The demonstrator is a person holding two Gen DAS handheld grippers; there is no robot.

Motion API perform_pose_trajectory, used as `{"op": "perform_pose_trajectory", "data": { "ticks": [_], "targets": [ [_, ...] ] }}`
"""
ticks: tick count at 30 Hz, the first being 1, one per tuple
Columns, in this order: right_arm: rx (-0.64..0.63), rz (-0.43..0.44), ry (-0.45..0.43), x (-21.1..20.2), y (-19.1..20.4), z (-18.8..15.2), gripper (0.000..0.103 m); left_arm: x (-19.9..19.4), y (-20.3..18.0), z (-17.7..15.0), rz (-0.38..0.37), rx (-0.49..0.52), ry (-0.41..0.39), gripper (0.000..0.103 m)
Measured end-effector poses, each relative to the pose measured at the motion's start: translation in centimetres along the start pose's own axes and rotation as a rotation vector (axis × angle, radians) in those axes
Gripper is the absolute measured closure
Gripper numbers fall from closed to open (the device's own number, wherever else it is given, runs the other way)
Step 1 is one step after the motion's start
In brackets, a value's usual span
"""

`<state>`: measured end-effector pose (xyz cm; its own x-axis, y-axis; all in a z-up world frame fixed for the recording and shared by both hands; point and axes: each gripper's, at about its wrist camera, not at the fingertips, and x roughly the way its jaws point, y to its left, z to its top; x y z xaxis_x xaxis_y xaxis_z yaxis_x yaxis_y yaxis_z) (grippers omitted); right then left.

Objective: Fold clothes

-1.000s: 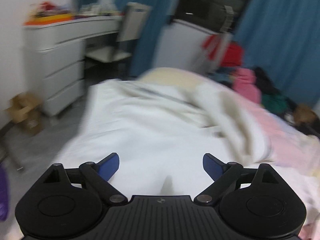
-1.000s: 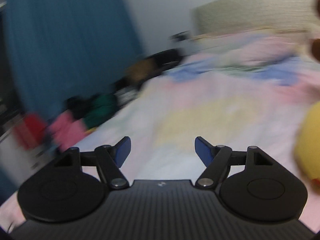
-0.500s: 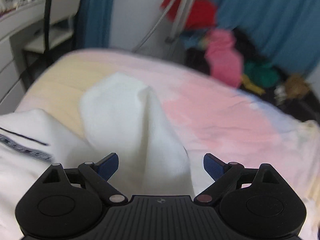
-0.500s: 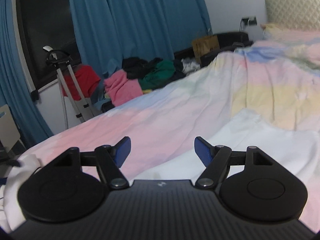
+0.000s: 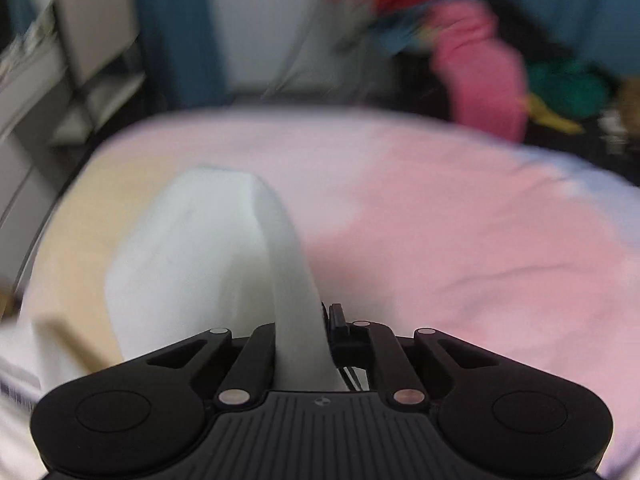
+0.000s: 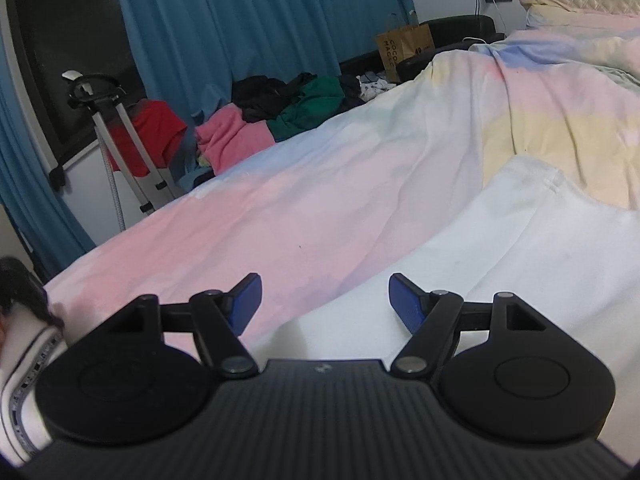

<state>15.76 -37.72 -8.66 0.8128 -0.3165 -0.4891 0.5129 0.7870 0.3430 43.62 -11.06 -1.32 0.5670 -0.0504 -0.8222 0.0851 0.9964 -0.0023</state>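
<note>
One white garment (image 5: 192,264) lies spread on the bed in front of me, soft and light by the look of it, and a raised ridge of its cloth runs straight into my left gripper (image 5: 316,344). Its jaws have just been closing and are now pinched tight on that fold. In the right wrist view the same white garment (image 6: 520,248) stretches away across the bed, and my right gripper (image 6: 324,304) hangs just above its near edge with the blue pads wide apart, gripping nothing. I judge the fabric limp and likely to sag or slide, so an edge or corner looks the best place to take hold, and a flat middle the worst. The bedspread (image 6: 320,216) under it is pastel pink, yellow and blue, slightly rumpled. Beyond the bed are blue curtains (image 6: 240,20), a pile of pink, green and black clothes (image 6: 280,112) and a paper bag (image 6: 404,50).
</note>
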Motion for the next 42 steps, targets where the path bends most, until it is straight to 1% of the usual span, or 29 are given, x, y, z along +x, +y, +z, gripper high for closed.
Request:
{"op": "perform_pose_trajectory", "data": {
  "ticks": [2, 4, 6, 7, 10, 11, 12, 13, 14, 15, 16, 17, 18, 20, 22, 24, 25, 26, 28, 29, 30, 33, 35, 38, 39, 40, 42],
  "targets": [
    [0.005, -0.002, -0.02, -0.9, -0.2, 0.1, 0.03, -3.8, -1.6, 0.0, -0.096, 0.08, -0.096, 0.098],
    [0.017, -0.007, -0.039, -1.7, -0.5, 0.2, 0.03, -7.7, -3.9, 0.1, -0.177, 0.197, -0.187, 0.098],
    [0.028, -0.012, -0.058, -2.6, -0.8, 0.4, 0.03, -11.6, -6.3, 0.1, -0.277, 0.304, -0.269, 0.098],
    [0.033, -0.018, -0.066, -3.0, -1.0, 0.7, 0.03, -13.6, -7.6, 0.1, -0.333, 0.365, -0.315, 0.098],
    [0.064, -0.021, -0.094, -4.2, -1.6, 1.4, 0.03, -19.2, -11.8, -0.4, -0.55, 0.579, -0.452, 0.098],
    [0.078, -0.021, -0.103, -4.6, -2.0, 1.6, 0.03, -20.7, -13.1, -0.6, -0.616, 0.639, -0.487, 0.098],
    [0.092, -0.021, -0.112, -5.0, -2.3, 1.8, 0.03, -21.6, -14.2, -0.5, -0.661, 0.675, -0.503, 0.098],
    [0.107, -0.026, -0.124, -5.1, -2.6, 2.0, 0.03, -22.3, -15.5, -0.3, -0.681, 0.704, -0.52, 0.097],
    [0.122, -0.03, -0.137, -5.3, -2.9, 2.1, 0.03, -22.5, -16.9, -0.1, -0.678, 0.725, -0.539, 0.096],
    [0.137, -0.036, -0.148, -5.4, -3.2, 2.2, 0.03, -22.2, -18.2, 0.2, -0.667, 0.73, -0.554, 0.086],
    [0.148, -0.049, -0.154, -5.2, -3.5, 2.3, 0.03, -21.7, -19.6, 0.3, -0.65, 0.732, -0.568, 0.078],
    [0.159, -0.061, -0.158, -5.0, -3.8, 2.4, 0.029, -20.8, -21.3, 0.4, -0.619, 0.725, -0.579, 0.055],
    [0.167, -0.065, -0.152, -4.6, -4.1, 2.4, 0.029, -19.9, -22.8, 0.3, -0.584, 0.713, -0.593, 0.038],
    [0.174, -0.071, -0.127, -3.5, -4.5, 2.2, 0.029, -17.5, -25.3, -0.1, -0.501, 0.668, -0.632, 0.036],
    [0.171, -0.076, -0.09, -2.3, -4.7, 1.9, 0.029, -15.1, -27.0, -0.8, -0.467, 0.634, -0.612, 0.036],
    [0.169, -0.08, -0.054, -1.0, -4.9, 1.5, 0.029, -13.6, -27.1, -1.6, -0.441, 0.602, -0.576, 0.036],
    [0.172, -0.074, -0.042, -0.7, -5.0, 1.5, 0.029, -13.1, -26.2, -2.0, -0.423, 0.577, -0.561, 0.035],
    [0.176, -0.069, -0.031, -0.3, -5.0, 1.5, 0.029, -12.0, -24.2, -2.2, -0.398, 0.543, -0.546, 0.034],
    [0.184, -0.057, -0.008, 0.3, -5.2, 1.5, 0.029, -10.0, -19.7, -2.9, -0.361, 0.467, -0.528, 0.033],
    [0.192, -0.046, -0.002, 0.5, -5.3, 1.6, 0.03, -9.4, -17.2, -3.7, -0.345, 0.425, -0.523, 0.029],
    [0.201, -0.04, 0.007, 0.6, -5.4, 1.7, 0.03, -10.0, -14.4, -5.3, -0.327, 0.377, -0.516, 0.026],
    [0.231, -0.01, 0.048, 0.8, -6.0, 1.6, 0.03, -12.9, -6.3, -11.6, -0.274, 0.239, -0.483, 0.025],
    [0.26, 0.013, 0.078, 0.8, -6.4, 1.5, 0.03, -15.8, -0.5, -16.4, -0.229, 0.173, -0.432, 0.025],
    [0.324, 0.035, 0.113, 0.5, -7.4, 1.4, 0.03, -18.2, 5.2, -22.6, -0.146, 0.093, -0.413, 0.024],
    [0.358, 0.04, 0.123, 0.4, -8.0, 1.5, 0.032, -18.7, 6.5, -24.0, -0.128, 0.066, -0.405, 0.024],
    [0.388, 0.041, 0.135, 0.4, -8.5, 1.4, 0.039, -19.1, 7.7, -25.4, -0.116, 0.035, -0.389, 0.024],
    [0.442, 0.045, 0.172, 0.7, -9.6, 1.7, 0.041, -19.9, 10.1, -27.5, -0.105, -0.044, -0.359, 0.024]
  ]
}}
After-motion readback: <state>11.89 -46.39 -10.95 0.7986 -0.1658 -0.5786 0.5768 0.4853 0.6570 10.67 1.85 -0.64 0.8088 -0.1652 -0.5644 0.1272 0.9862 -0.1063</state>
